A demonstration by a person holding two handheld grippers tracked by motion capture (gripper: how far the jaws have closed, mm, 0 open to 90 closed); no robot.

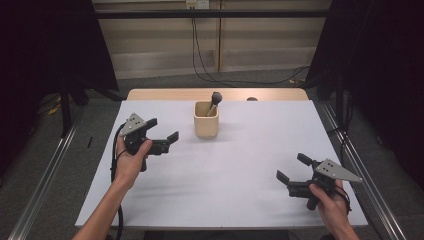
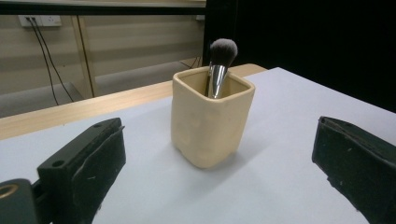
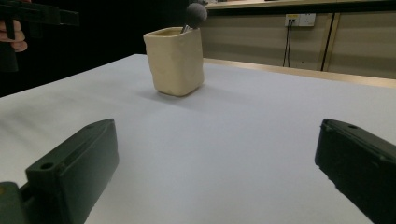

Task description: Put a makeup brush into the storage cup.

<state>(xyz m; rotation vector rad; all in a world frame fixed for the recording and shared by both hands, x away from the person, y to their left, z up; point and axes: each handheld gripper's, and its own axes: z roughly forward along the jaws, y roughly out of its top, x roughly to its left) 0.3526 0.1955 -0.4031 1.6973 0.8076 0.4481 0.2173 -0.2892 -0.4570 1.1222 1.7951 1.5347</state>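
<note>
Brush (image 1: pixel 215 100) stands head-up inside cream cup (image 1: pixel 206 122), far middle of table (image 1: pixel 240 170). Left hand-held gripper (image 1: pixel 162 134) near cup, jaws apart, empty, aimed at it. Right hand-held gripper (image 1: pixel 291 168) well apart at near right, jaws apart, empty. Judgement: nothing grasped yet; reach, grip on brush or cup all left.
</note>
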